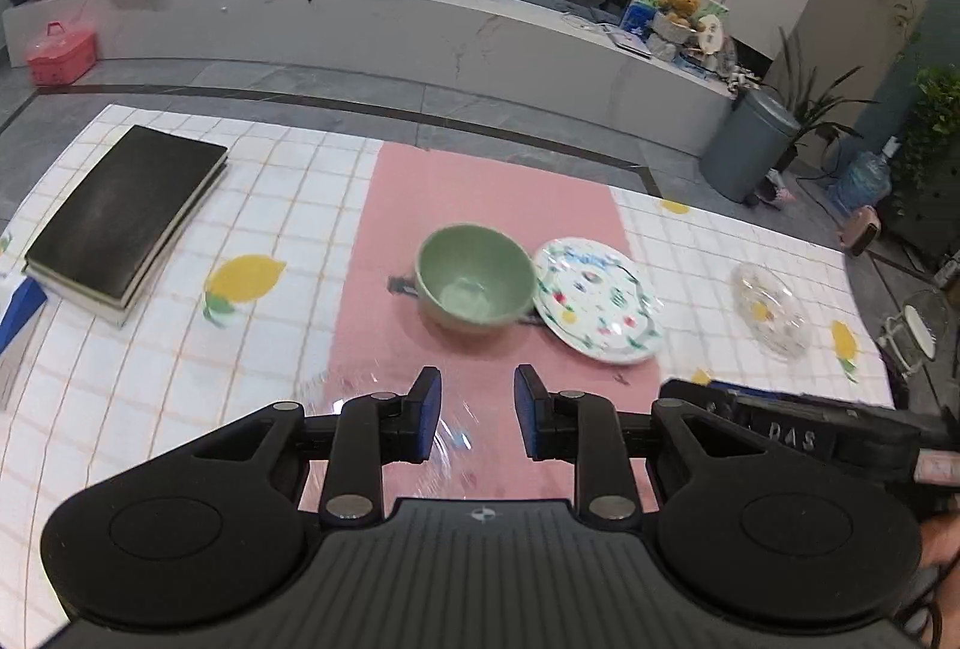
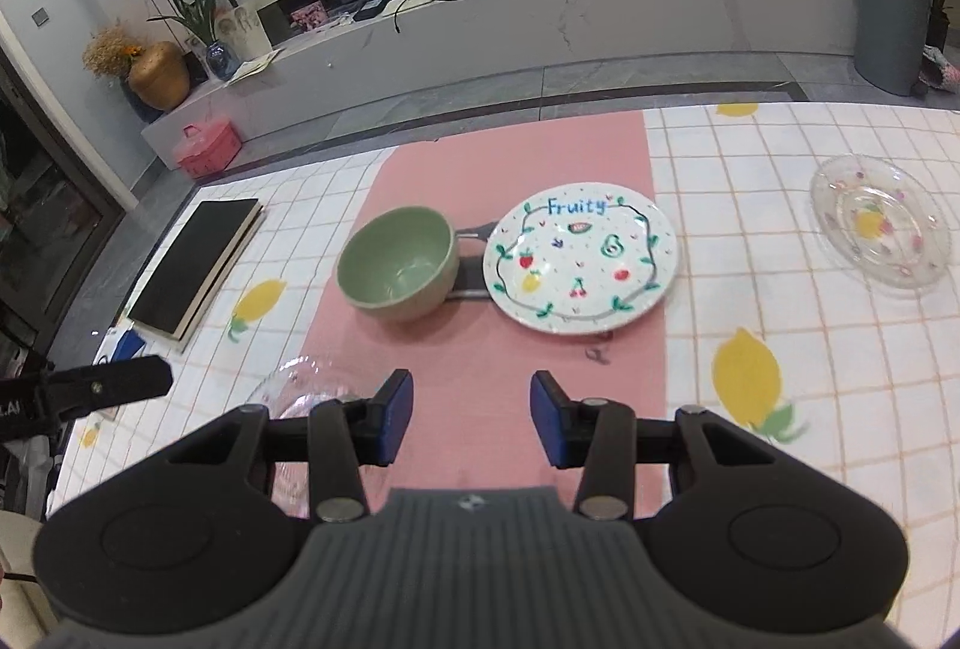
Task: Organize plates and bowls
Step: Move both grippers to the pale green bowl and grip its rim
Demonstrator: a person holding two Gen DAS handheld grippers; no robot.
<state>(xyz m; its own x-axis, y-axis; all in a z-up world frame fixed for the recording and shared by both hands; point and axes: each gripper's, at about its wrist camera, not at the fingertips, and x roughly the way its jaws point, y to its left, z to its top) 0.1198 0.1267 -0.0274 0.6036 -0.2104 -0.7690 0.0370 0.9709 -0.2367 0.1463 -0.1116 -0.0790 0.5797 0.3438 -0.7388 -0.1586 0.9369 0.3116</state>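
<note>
A green bowl [image 1: 475, 283] [image 2: 397, 270] stands on a pink mat [image 1: 480, 205] [image 2: 516, 157], with a white fruit-patterned plate [image 1: 597, 298] [image 2: 581, 258] touching its right side. A clear glass plate [image 1: 771, 308] [image 2: 879, 228] lies to the far right on the cloth. A clear glass bowl [image 1: 372, 397] [image 2: 306, 391] sits near the mat's front left, partly hidden by the fingers. My left gripper [image 1: 478, 412] is open and empty, just above that glass bowl. My right gripper [image 2: 472, 415] is open and empty over the mat's front.
A black book stack [image 1: 126, 214] [image 2: 195, 262] lies at the table's left. The table [image 1: 150, 349] has a white chequered lemon cloth. The right gripper's body [image 1: 798, 433] lies close to the left one. A dark rack base [image 2: 474, 262] lies under bowl and plate.
</note>
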